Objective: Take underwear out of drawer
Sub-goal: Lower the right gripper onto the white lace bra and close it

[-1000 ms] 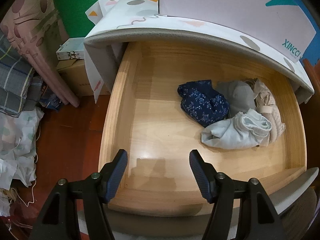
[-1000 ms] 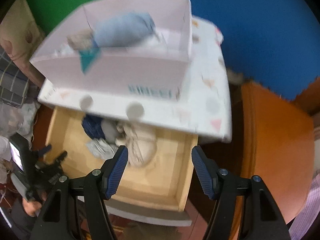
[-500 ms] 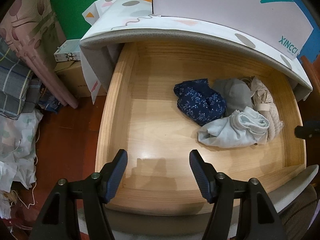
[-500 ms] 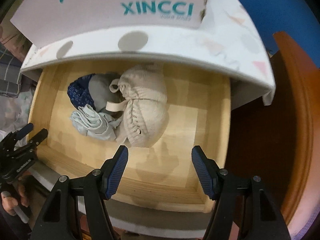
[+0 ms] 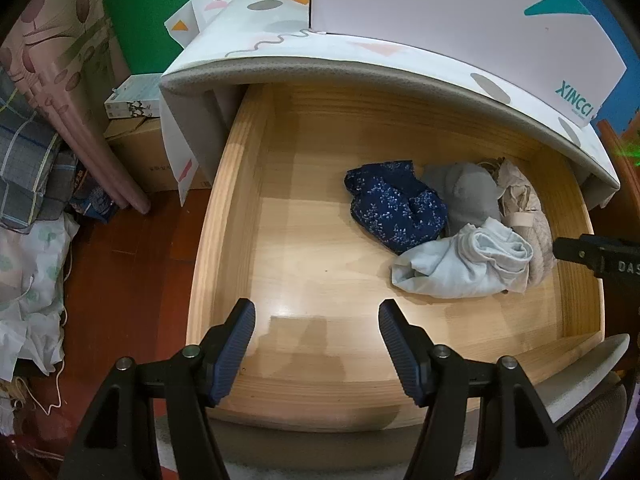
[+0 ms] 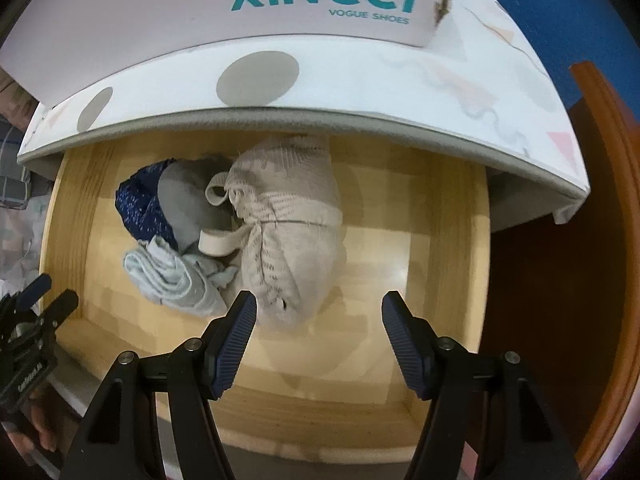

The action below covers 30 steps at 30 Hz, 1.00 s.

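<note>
Left wrist view: the left hand-held gripper (image 5: pixel 316 334) hangs released and empty over the bare floor of the open drawer (image 5: pixel 240 208). The underwear is a heap at 3 o'clock: a navy piece (image 5: pixel 396 210), a grey piece (image 5: pixel 468 196), a pale blue piece (image 5: pixel 460 266) and a beige piece (image 5: pixel 532 224), all touching.

Right wrist view: the right hand-held gripper (image 6: pixel 318 330) is released too, pointing down, nothing between its jaws; the beige piece (image 6: pixel 288 236) lies just beyond its left finger (image 6: pixel 236 334), toward 11 o'clock. Risk, as I judge it: the pieces overlap, so a pinch may drag up two, or snag only the beige strap (image 6: pixel 218 242) and slip off.
</note>
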Each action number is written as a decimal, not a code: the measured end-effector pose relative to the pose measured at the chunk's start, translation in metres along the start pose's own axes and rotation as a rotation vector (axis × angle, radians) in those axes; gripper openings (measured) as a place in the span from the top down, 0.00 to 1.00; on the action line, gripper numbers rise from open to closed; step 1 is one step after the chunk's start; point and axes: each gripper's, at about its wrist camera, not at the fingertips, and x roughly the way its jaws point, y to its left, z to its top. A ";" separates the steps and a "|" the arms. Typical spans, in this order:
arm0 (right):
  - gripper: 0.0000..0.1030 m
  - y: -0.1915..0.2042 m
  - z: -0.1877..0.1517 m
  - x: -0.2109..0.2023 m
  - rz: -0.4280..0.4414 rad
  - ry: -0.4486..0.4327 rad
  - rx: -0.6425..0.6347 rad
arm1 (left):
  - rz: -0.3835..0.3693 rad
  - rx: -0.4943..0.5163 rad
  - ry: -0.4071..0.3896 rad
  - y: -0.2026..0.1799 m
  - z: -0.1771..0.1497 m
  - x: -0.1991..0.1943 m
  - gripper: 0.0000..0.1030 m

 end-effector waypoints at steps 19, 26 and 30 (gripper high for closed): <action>0.35 0.031 0.034 0.051 -0.041 -0.002 -0.059 | -0.012 0.000 0.009 -0.001 0.001 0.002 0.36; 0.40 0.027 0.040 0.061 -0.025 0.024 -0.040 | -0.010 0.008 0.017 -0.003 0.001 0.004 0.36; 0.41 0.010 0.037 0.060 -0.029 0.069 -0.037 | -0.004 0.014 0.020 -0.005 0.001 0.005 0.36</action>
